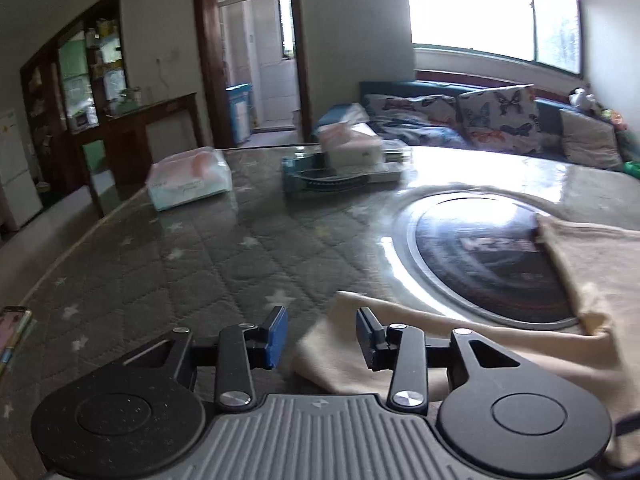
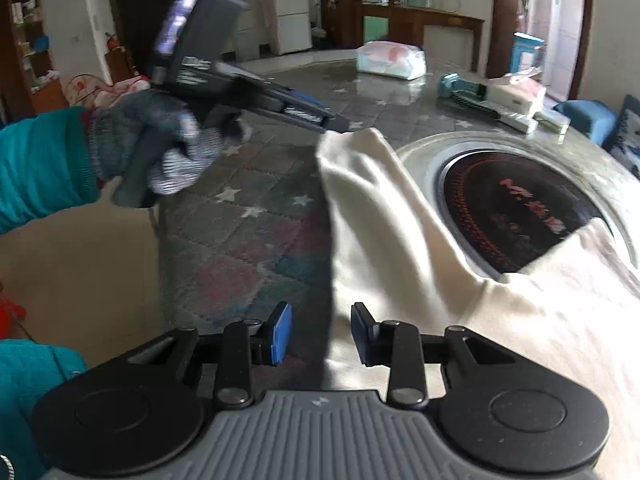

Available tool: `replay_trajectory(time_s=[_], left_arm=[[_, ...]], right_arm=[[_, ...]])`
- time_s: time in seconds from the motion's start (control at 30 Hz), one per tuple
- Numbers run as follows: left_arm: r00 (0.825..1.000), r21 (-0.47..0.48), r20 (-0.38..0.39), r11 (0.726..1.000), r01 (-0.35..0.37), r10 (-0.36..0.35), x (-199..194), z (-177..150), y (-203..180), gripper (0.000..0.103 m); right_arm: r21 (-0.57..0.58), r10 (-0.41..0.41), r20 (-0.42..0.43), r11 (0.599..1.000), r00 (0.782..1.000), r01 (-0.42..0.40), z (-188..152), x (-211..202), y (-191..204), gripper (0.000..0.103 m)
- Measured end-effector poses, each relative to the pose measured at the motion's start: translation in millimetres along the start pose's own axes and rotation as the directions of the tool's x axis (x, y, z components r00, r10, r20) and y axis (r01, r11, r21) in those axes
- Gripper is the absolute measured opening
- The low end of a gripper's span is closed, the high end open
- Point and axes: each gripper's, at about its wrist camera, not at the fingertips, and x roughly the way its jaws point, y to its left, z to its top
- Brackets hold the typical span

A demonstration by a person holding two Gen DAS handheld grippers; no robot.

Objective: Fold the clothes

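Observation:
A cream garment lies on the round glass-topped table, partly over the black cooktop disc set in its middle. One corner of the cloth reaches under my left gripper, which is open, its blue pads apart and not pressing on the fabric. In the right wrist view a gloved hand holds the left gripper with its tips at the far corner of the garment. My right gripper is open above the garment's near left edge, with nothing pinched.
A tissue pack and a tray of boxes sit at the table's far side. A phone lies at the left rim. A sofa with butterfly cushions stands behind. A teal sleeve is at the left.

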Motion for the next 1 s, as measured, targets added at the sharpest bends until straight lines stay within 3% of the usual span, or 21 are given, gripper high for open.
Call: replay_trajectory(time_s=[0.07,0.2,0.27,0.47,0.53,0.67,0.77,0.83,0.93,1.0], left_arm=[[0.999,0.014,-0.011,0.999,0.038,-0.038,1.1,-1.1,-8.8,0.041],[0.994,0.053,-0.035,0.993,0.106,-0.105,8.7,-2.0,-28.9,0.041],[0.992,0.100,-0.037,0.987,0.127,-0.124,13.9,-2.2,-38.7,0.041],[1.000,0.150,-0.010,0.989,0.014,-0.013,34.0,6.5,-42.2,0.041],[1.000,0.128,-0.022,0.992,0.009,-0.006,40.4,10.9,-34.3,0.046],[0.998,0.111,-0.057,0.993,0.025,-0.019,53.5,15.8,-24.1,0.046],[0.997,0.106,-0.060,0.993,0.052,-0.046,57.9,18.4,-21.1,0.018],[0.998,0.121,-0.048,0.992,0.037,-0.031,59.6,21.3,-23.3,0.010],[1.000,0.139,-0.018,0.990,-0.004,0.007,62.7,23.6,-25.9,0.009],[0.999,0.130,-0.039,0.992,0.004,0.001,67.0,24.1,-24.5,0.010]], right_arm=[[0.021,0.006,-0.002,1.000,1.000,-0.006,-1.1,4.7,1.0,0.034],[-0.005,0.093,-0.007,0.996,0.996,-0.093,1.3,5.1,7.5,0.033],[-0.012,0.091,0.004,0.996,0.996,-0.091,4.1,3.2,7.9,0.033],[0.061,0.009,0.064,0.998,0.998,-0.013,17.6,4.8,-7.6,0.033],[0.064,-0.008,0.064,0.998,0.998,0.004,19.0,10.1,-10.0,0.033],[0.031,-0.030,0.036,0.999,0.999,0.029,21.5,20.1,-5.5,0.030],[0.036,-0.047,0.031,0.998,0.998,0.046,21.1,25.7,-5.1,0.014],[0.037,-0.056,0.034,0.998,0.998,0.055,20.0,25.6,-2.4,0.005],[0.027,-0.024,0.031,0.999,0.999,0.023,19.6,26.2,0.7,0.002],[-0.021,-0.013,0.033,1.000,0.999,0.014,17.0,26.7,6.5,0.002]])
